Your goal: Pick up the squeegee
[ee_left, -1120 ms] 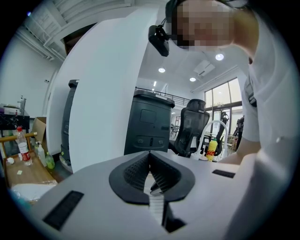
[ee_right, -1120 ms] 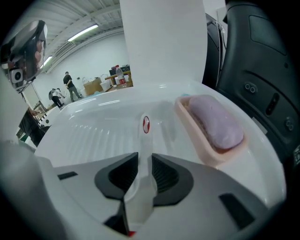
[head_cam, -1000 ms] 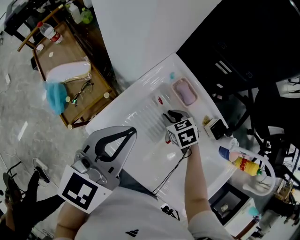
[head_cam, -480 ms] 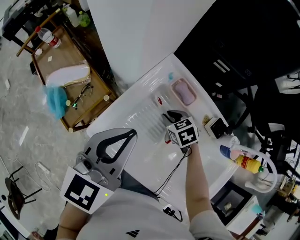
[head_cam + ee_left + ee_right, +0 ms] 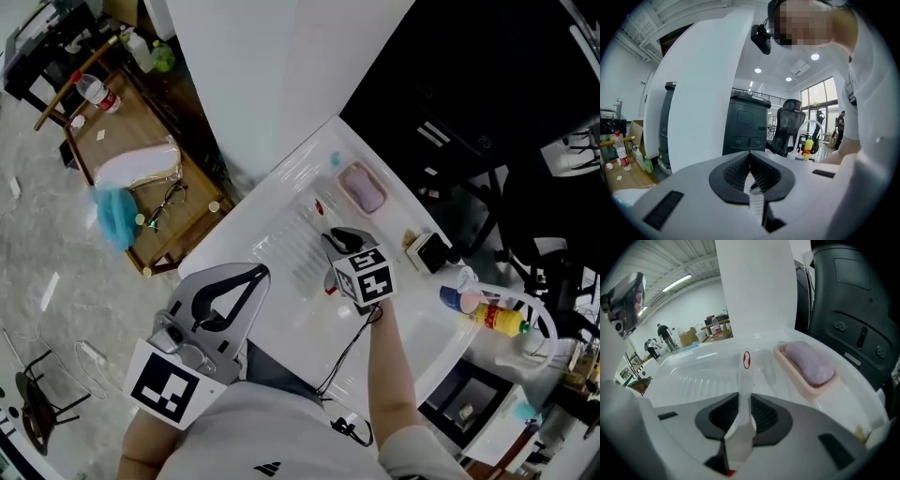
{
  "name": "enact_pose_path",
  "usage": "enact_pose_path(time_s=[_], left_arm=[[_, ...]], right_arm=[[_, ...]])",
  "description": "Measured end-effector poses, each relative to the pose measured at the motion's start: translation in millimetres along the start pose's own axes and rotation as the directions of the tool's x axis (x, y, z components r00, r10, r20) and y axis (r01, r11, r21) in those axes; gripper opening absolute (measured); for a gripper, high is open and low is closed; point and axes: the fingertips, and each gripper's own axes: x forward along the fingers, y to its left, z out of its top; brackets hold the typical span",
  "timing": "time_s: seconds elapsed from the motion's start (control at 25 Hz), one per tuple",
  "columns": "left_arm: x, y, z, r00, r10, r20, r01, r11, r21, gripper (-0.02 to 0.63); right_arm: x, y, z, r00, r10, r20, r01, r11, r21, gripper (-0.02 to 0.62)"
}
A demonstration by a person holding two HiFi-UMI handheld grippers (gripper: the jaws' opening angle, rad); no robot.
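Observation:
The squeegee (image 5: 745, 376) has a long white handle with a red oval mark at its far end. The handle runs out from between the jaws of my right gripper (image 5: 744, 401), which is shut on it. In the head view the right gripper (image 5: 336, 240) sits over the ribbed white drainboard (image 5: 281, 246), and the squeegee's red-marked tip (image 5: 320, 205) pokes out beyond it. My left gripper (image 5: 259, 273) is held near the body at the drainboard's front edge. Its jaws meet with nothing between them, as the left gripper view (image 5: 750, 161) also shows.
A pink dish holding a purple block (image 5: 362, 187) (image 5: 809, 363) lies just right of the squeegee. A small black-and-white box (image 5: 432, 252) and a yellow bottle (image 5: 490, 318) stand further right. A wooden table (image 5: 131, 122) with clutter is on the left, and a dark chair fills the back.
The head view has drifted a little. Both grippers keep their places, and the right one stays shut on the squeegee's handle.

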Motion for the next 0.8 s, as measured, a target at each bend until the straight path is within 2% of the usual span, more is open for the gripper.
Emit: enact_pose_path(time_s=[0.2, 0.4, 0.6, 0.8], left_arm=[[-4.5, -3.1, 2.3, 1.000, -0.021, 0.007, 0.021, 1.000, 0.011, 0.012], [-5.1, -6.9, 5.0, 0.997, -0.071, 0.021, 0.071, 0.997, 0.012, 0.012], [-5.9, -9.3, 10.7, 0.991, -0.127, 0.035, 0.126, 0.992, 0.014, 0.012], [-4.2, -12.1, 15.1, 0.979, -0.200, 0.035, 0.198, 0.979, 0.037, 0.012]], right_arm=[[-17.6, 11.4, 21.2, 0.995, -0.010, 0.102, 0.005, 0.999, 0.041, 0.092], [-44.0, 24.4, 45.1, 0.975, -0.031, 0.221, 0.007, 0.994, 0.106, 0.092], [-74.2, 37.4, 66.9, 0.944, -0.068, 0.322, 0.020, 0.988, 0.151, 0.092], [-106.2, 51.6, 81.2, 0.902, -0.132, 0.412, 0.050, 0.978, 0.204, 0.092]])
